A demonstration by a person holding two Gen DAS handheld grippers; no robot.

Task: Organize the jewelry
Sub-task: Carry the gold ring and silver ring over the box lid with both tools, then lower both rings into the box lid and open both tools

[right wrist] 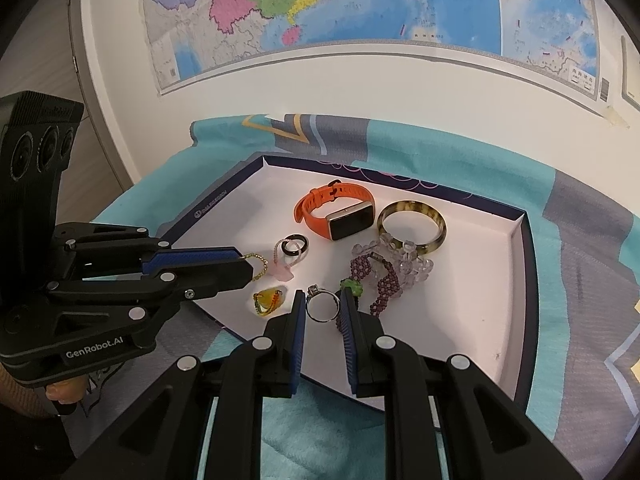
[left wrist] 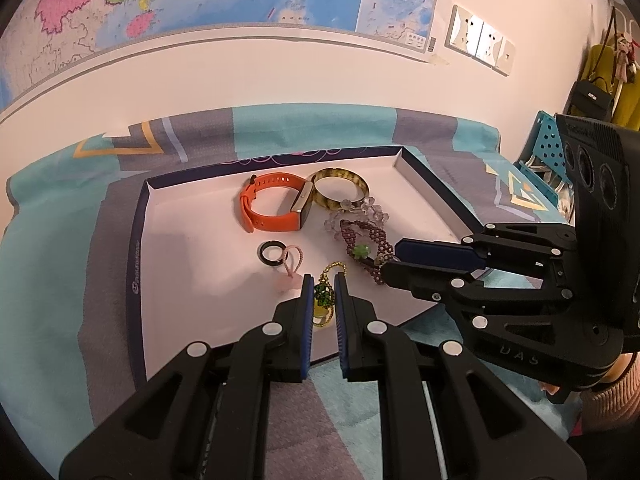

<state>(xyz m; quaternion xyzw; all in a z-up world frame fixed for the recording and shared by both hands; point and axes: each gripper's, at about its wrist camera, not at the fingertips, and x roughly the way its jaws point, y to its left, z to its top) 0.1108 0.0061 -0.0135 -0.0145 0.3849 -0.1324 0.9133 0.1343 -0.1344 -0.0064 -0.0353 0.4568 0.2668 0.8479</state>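
Observation:
A white tray with a dark blue rim (right wrist: 524,280) holds the jewelry. My left gripper (left wrist: 324,280) is shut on a thin gold chain (right wrist: 259,268); its amber and green pendant (right wrist: 269,300) rests on the tray just below the fingertips. My right gripper (right wrist: 322,298) is shut on a silver ring (right wrist: 313,290), held upright low over the tray's front. Lying behind are an orange smartwatch (right wrist: 348,220), a tortoiseshell bangle (right wrist: 438,226), a clear bead bracelet (right wrist: 416,268), a purple beaded bracelet (right wrist: 386,280), a black ring (right wrist: 306,242) and a pink loop (right wrist: 284,274).
The tray sits on a teal and grey cloth (right wrist: 580,240) against a wall with a large map (right wrist: 360,8). A blue perforated basket (left wrist: 548,148) stands at the right and bags (left wrist: 596,92) hang behind it. A person's hand (right wrist: 60,394) holds the left gripper's handle.

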